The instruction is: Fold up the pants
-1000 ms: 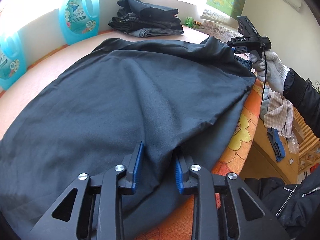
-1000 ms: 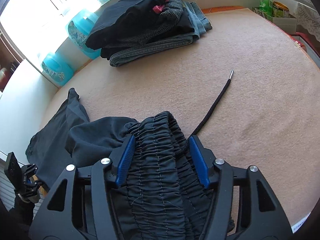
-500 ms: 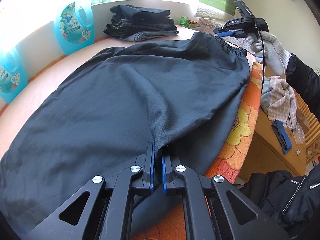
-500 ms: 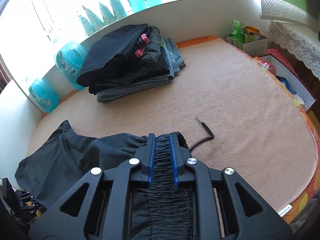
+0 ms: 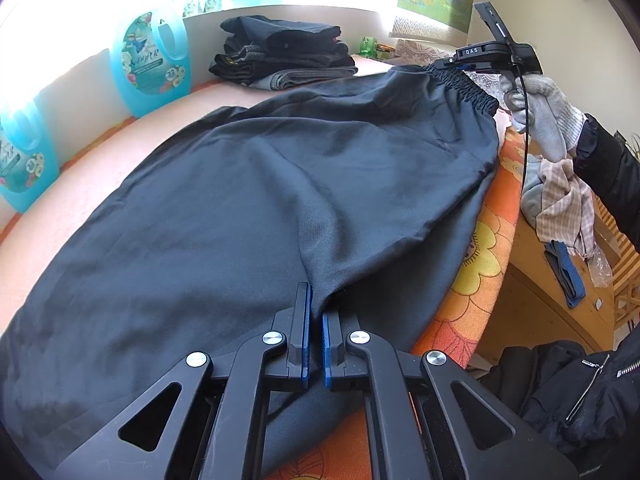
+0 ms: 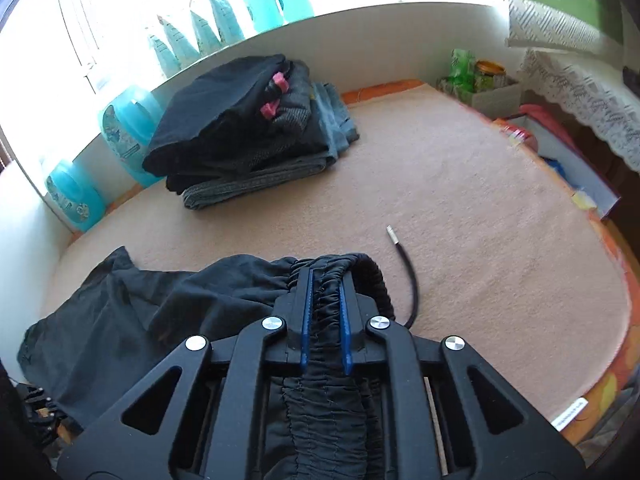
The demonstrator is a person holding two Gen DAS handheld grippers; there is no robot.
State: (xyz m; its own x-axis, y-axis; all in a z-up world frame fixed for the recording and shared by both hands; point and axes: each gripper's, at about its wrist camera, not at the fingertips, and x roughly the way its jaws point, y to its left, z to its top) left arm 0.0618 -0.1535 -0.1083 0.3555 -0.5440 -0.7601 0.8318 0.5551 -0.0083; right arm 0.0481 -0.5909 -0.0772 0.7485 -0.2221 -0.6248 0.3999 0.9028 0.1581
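Dark pants (image 5: 280, 184) lie spread over the beige blanket (image 6: 460, 200), one side hanging past the near edge. My left gripper (image 5: 316, 292) is shut on a pinch of fabric close to that edge. At the far right a gloved hand holds my right gripper (image 5: 452, 65) at the gathered elastic waistband (image 5: 468, 86), raised a little off the blanket. In the right wrist view the right gripper (image 6: 325, 276) has the waistband (image 6: 324, 312) between its blue pads; its jaws are closing and the pads press on it. A black drawstring (image 6: 412, 280) curls away to the right.
A stack of folded clothes (image 6: 248, 132) sits at the back by the wall, with blue detergent bottles (image 5: 150, 64) beside it. An orange flowered cover (image 5: 476, 248) shows at the near edge. A box with cans (image 6: 480, 80) stands at the far right corner. Cloths lie on wooden furniture (image 5: 560, 200).
My left gripper closed on the pants fabric. My right gripper closed on the waistband and rose with it, tipping less steeply. The drawstring went from straight to curled.
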